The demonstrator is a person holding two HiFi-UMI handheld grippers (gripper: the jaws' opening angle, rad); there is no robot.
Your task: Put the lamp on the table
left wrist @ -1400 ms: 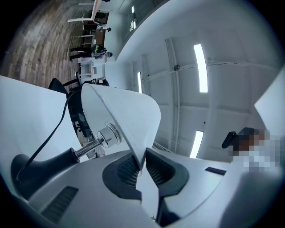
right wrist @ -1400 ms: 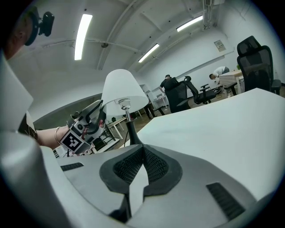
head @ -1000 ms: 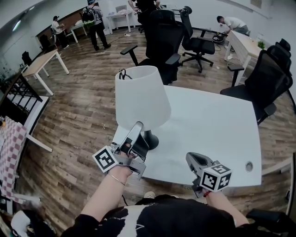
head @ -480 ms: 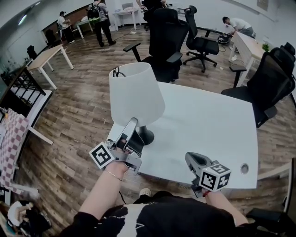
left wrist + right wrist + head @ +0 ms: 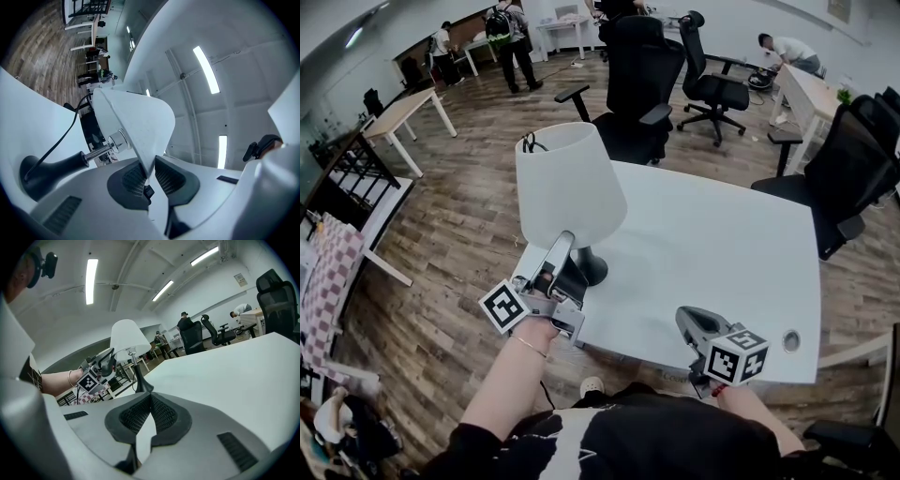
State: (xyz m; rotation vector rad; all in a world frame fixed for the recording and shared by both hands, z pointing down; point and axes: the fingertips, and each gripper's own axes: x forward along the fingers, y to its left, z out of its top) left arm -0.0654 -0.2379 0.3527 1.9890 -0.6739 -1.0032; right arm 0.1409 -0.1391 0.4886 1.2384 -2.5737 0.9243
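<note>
The lamp, with a white cone shade [image 5: 567, 183] and a black base [image 5: 586, 270], stands upright on the white table [image 5: 722, 253] near its front left corner. My left gripper [image 5: 562, 246] reaches up to the shade's lower rim. In the left gripper view the shade [image 5: 136, 122] dips between the pads [image 5: 136, 180], and the jaws are opening, with the rim lying against one pad and a sliver of gap at the other. My right gripper [image 5: 689, 319] hovers shut and empty over the table's front edge. The right gripper view shows the lamp [image 5: 127, 338] and the left gripper [image 5: 105, 363] beside it.
Black office chairs [image 5: 642, 75] stand behind the table and another [image 5: 848, 159] at its right. The lamp's black cord [image 5: 56, 140] runs from the base. A cable hole [image 5: 789, 339] sits near the table's front right corner. People and other desks are far off.
The lamp stays standing on the table with my left gripper at the shade's rim. The whole scene has drifted a little left in the head view. The right gripper has not moved.
</note>
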